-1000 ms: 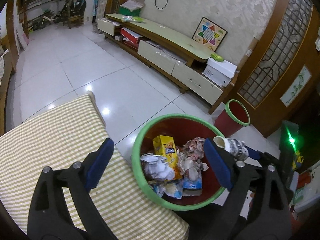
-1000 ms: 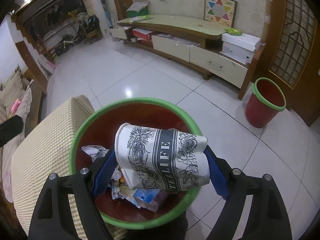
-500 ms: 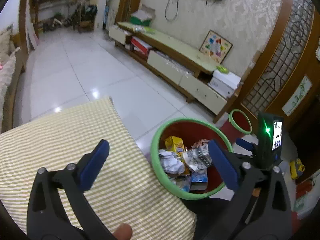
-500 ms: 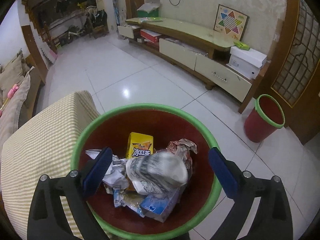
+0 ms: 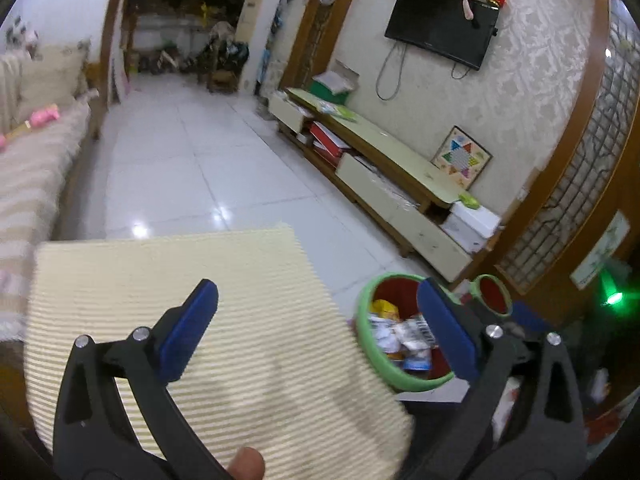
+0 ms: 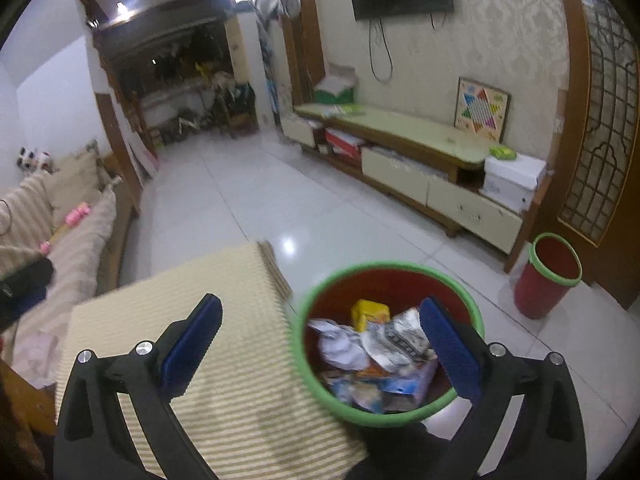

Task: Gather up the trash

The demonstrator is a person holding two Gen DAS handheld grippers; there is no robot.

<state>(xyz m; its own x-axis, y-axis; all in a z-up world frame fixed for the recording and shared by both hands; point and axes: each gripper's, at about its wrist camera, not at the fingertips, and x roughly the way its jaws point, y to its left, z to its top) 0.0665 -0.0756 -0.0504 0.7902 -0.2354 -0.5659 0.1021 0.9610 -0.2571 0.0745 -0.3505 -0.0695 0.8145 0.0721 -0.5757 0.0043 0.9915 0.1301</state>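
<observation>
A red trash bin with a green rim (image 6: pixel 340 404) stands beside the striped table; it also shows in the left wrist view (image 5: pixel 362 332). It holds crumpled paper, a yellow box (image 6: pixel 370 314) and the printed paper cup (image 6: pixel 400 340), lying on the trash. My right gripper (image 6: pixel 320 350) is open and empty, above the bin's left rim and the table edge. My left gripper (image 5: pixel 320 334) is open and empty over the table, left of the bin.
A yellow-striped tablecloth (image 5: pixel 200 272) covers the table on the left. A second, smaller red bin (image 6: pixel 554 276) stands by the wooden door. A low TV cabinet (image 6: pixel 420 148) lines the far wall. A sofa (image 6: pixel 60 240) is at the left.
My right gripper opened and dropped the paper cup into the bin. Both grippers have since pulled up and left, away from the bin.
</observation>
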